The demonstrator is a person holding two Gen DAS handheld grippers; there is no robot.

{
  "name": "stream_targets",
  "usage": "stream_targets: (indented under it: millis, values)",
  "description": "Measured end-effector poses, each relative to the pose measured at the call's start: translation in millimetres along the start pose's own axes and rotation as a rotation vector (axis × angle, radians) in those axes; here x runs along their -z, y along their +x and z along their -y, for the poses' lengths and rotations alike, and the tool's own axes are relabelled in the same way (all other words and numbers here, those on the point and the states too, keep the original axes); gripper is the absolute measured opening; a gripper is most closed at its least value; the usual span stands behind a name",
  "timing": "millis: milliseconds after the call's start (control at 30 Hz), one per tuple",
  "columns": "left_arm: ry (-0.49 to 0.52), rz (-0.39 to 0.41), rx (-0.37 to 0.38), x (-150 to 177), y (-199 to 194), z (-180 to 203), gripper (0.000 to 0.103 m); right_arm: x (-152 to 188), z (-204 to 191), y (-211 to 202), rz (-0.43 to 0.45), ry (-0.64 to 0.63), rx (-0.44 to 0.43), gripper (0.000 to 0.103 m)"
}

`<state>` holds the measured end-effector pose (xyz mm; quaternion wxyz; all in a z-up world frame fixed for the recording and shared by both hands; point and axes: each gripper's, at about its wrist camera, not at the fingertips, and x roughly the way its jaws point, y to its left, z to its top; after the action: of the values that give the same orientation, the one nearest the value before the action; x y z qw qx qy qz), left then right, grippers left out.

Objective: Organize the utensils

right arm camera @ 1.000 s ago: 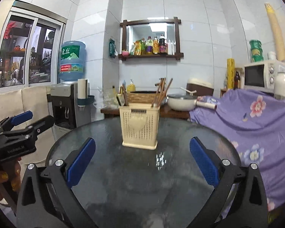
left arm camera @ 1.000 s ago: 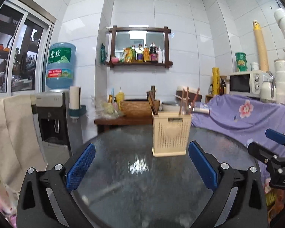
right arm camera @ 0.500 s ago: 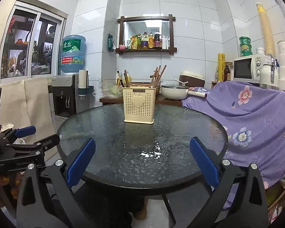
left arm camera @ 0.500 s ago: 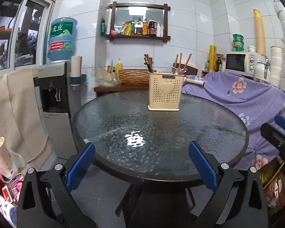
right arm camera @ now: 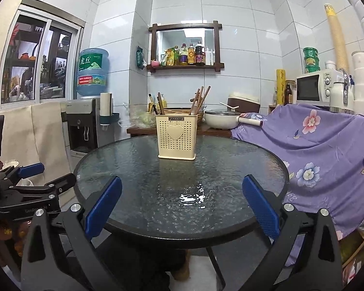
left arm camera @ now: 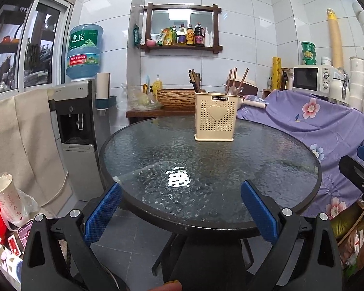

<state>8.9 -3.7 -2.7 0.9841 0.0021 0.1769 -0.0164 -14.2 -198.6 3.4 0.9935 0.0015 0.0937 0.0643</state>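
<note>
Both the left tongs (left arm camera: 180, 212) and the right tongs (right arm camera: 182, 208) gape wide and empty, off the near edge of the round glass desk (left arm camera: 254, 169). The cream utensil holder (left arm camera: 215, 119) stands upright toward the far edge, chopsticks (left arm camera: 194, 82) and spoons (left arm camera: 234, 82) inside. Behind: water dispenser (left arm camera: 77, 131), microwave (left arm camera: 310, 78), purple floral cloth (left arm camera: 315, 123).

The room is evenly bright and sharp. A white glare patch lies on the glass worktop (left arm camera: 291, 169). Fisheye distortion bends the edges, and corners are black.
</note>
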Motion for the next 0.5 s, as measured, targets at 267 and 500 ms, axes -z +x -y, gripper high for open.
stream_targets:
  millis: [267,500]
  values:
    - [-0.002,-0.002,0.005,-0.4,-0.1,-0.1,0.096,-0.7,-2.3,1.0,-0.004,-0.004,-0.005,0.098]
    - [-0.002,-0.005,0.002,-0.2,0.6,-0.5,0.096,-2.3,-4.4,1.9,-0.001,-0.004,-0.009,0.098]
